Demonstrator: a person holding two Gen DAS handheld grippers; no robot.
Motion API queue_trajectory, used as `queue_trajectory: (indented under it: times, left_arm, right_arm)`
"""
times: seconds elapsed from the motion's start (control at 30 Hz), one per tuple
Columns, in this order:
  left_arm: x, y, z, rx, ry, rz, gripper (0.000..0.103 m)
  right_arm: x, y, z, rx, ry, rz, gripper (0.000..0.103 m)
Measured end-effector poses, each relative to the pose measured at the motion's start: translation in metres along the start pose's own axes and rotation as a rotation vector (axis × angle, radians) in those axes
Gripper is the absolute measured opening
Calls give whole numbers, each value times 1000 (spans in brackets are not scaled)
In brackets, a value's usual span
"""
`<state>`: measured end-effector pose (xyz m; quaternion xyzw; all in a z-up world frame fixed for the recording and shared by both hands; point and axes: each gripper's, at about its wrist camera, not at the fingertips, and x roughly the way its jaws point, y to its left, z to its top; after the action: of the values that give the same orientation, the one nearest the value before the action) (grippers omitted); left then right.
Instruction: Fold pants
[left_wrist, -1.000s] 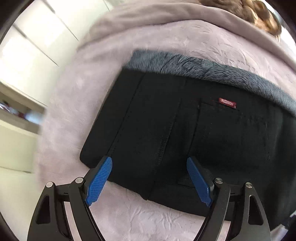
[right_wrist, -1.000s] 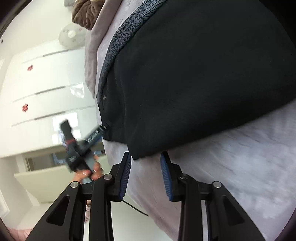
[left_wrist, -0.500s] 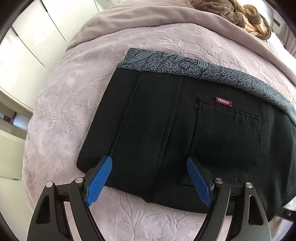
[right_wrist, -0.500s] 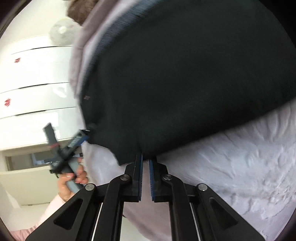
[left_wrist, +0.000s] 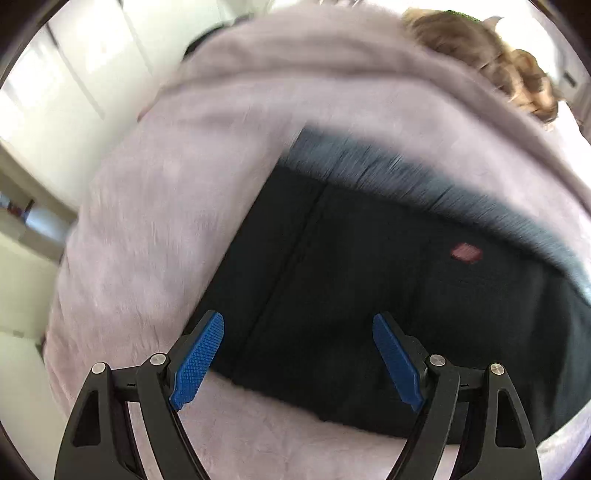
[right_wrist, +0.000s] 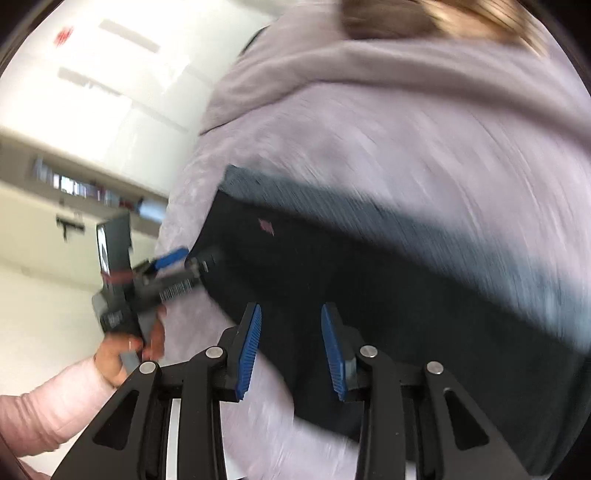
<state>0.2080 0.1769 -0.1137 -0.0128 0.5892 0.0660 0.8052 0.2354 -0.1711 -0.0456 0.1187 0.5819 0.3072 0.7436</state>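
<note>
The black pants (left_wrist: 369, 295) lie folded on the lilac bedspread (left_wrist: 166, 221), with a grey patterned waistband (left_wrist: 424, 181) on the far side and a small red label (left_wrist: 466, 253). My left gripper (left_wrist: 298, 360) is open and empty, just above the near edge of the pants. In the right wrist view the pants (right_wrist: 388, 280) lie ahead, and my right gripper (right_wrist: 291, 345) is open and empty over their near edge. The left gripper (right_wrist: 173, 266) shows there at the pants' left corner, held by a hand in a pink sleeve (right_wrist: 55, 402). Both views are blurred.
A brown bundle of cloth (left_wrist: 491, 59) lies at the far end of the bed. White cupboard doors (left_wrist: 74, 74) and a shelf (right_wrist: 92, 188) stand to the left, beyond the bed's edge.
My right gripper has opened and let go of the pants' edge, and has swung round to face the waistband. My left gripper has stayed open and drawn back a little.
</note>
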Motion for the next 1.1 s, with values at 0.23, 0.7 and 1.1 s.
queue_trajectory:
  times: [0.23, 0.7, 1.1]
  left_arm:
    - [6, 16, -20, -34, -50, -59, 84]
    - [0, 34, -38, -115, -72, -98, 84]
    - [-24, 18, 11, -64, -128, -99, 84]
  right_arm:
    - [95, 59, 118, -217, 113, 0, 37]
    - [167, 106, 159, -388, 290, 78, 5]
    - [155, 75, 157, -200, 155, -56, 19]
